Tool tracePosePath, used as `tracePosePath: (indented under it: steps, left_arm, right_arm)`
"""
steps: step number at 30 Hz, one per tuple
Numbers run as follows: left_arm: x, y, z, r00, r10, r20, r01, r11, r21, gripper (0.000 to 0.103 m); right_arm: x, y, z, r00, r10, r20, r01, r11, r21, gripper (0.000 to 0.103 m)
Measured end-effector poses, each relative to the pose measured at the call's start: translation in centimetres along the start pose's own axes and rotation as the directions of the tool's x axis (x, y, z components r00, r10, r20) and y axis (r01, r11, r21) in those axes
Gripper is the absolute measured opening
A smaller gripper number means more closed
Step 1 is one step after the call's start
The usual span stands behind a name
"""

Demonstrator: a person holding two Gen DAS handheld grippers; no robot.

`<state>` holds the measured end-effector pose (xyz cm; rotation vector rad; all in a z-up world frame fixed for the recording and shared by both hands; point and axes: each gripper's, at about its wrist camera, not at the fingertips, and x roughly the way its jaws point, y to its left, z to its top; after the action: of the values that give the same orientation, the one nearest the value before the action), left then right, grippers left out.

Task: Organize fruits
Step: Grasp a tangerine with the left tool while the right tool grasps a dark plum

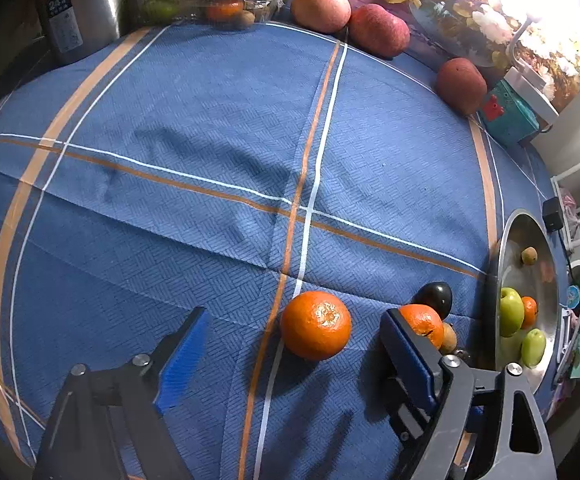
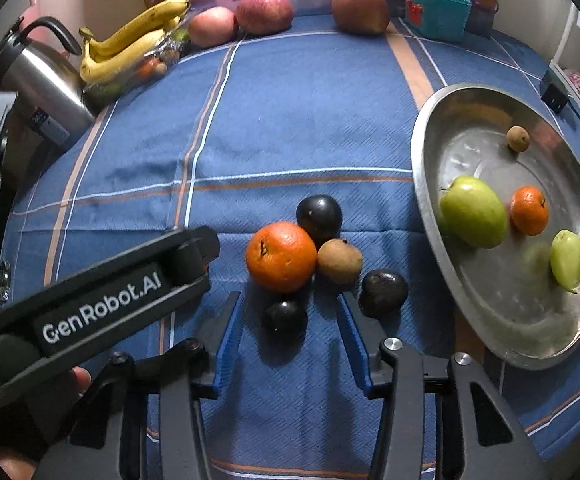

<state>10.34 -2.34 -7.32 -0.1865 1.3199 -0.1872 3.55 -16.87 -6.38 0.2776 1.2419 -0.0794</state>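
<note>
In the left wrist view an orange [image 1: 315, 325] lies on the blue checked cloth between the fingers of my left gripper [image 1: 294, 314], which stands open with gaps on both sides. Behind its right finger sit a second orange [image 1: 421, 320], a dark plum [image 1: 435, 298] and a brown fruit [image 1: 448, 337]. In the right wrist view my right gripper [image 2: 289, 298] is open around a small dark plum [image 2: 284, 316], and the pads do not touch it. Just beyond lie the orange [image 2: 281, 257], a brown fruit [image 2: 339, 266] and two more plums [image 2: 319, 216] [image 2: 383, 292].
A metal tray [image 2: 421, 184] at the right holds two green fruits, a small orange and a small brown fruit. Bananas [image 2: 130, 46], three red apples [image 2: 264, 12], a steel kettle [image 2: 42, 76] and a teal box [image 2: 435, 10] line the far edge. The left gripper's body [image 2: 102, 304] crosses the lower left.
</note>
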Motion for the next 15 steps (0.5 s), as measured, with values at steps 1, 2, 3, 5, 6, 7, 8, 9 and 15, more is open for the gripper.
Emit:
tracePosePath:
  steps: [1, 2, 3, 5, 6, 7, 8, 9, 15]
  left_arm:
    - [0.0, 0.0, 0.0, 1.000, 0.000, 0.000, 0.000, 1.000, -0.001, 0.084]
    - [0.0, 0.0, 0.2, 1.000, 0.000, -0.002, 0.000, 1.000, -0.002, 0.083]
    - [0.1, 0.0, 0.2, 1.000, -0.001, -0.004, 0.001, 1.000, -0.003, 0.083]
    - [0.2, 0.0, 0.3, 1.000, -0.003, -0.007, 0.003, 1.000, -0.006, 0.080]
    - [0.2, 0.0, 0.3, 1.000, -0.004, -0.008, 0.004, 1.000, -0.006, 0.079]
    - [0.2, 0.0, 0.3, 1.000, -0.004, -0.007, 0.004, 1.000, -0.006, 0.077]
    - [0.2, 0.1, 0.3, 1.000, -0.006, -0.008, 0.006, 1.000, -0.006, 0.076]
    - [0.3, 0.0, 0.3, 1.000, -0.007, -0.009, 0.007, 1.000, -0.007, 0.073]
    - [0.6, 0.2, 0.3, 0.999, -0.021, -0.025, 0.020, 0.999, -0.029, 0.068]
  right_arm:
    - [0.1, 0.1, 0.0, 1.000, -0.002, -0.005, 0.002, 1.000, -0.002, 0.047]
    - [0.3, 0.1, -0.1, 1.000, -0.004, -0.012, 0.004, 1.000, -0.003, 0.047]
    - [0.6, 0.3, 0.0, 1.000, -0.008, -0.018, 0.008, 1.000, -0.003, 0.046]
    - [0.9, 0.5, 0.0, 1.000, -0.013, -0.029, 0.013, 1.000, -0.005, 0.046]
    - [1.2, 0.6, -0.1, 0.999, -0.013, -0.035, 0.012, 1.000, -0.006, 0.045]
    - [1.4, 0.6, -0.1, 0.999, -0.011, -0.041, 0.011, 1.000, -0.007, 0.045]
    - [1.6, 0.7, 0.0, 0.999, -0.011, -0.047, 0.011, 1.000, -0.008, 0.045]
    - [1.8, 0.7, 0.0, 0.999, -0.012, -0.052, 0.011, 1.000, -0.010, 0.045]
    - [2.2, 0.8, 0.1, 0.998, -0.022, -0.060, 0.021, 1.000, -0.020, 0.044]
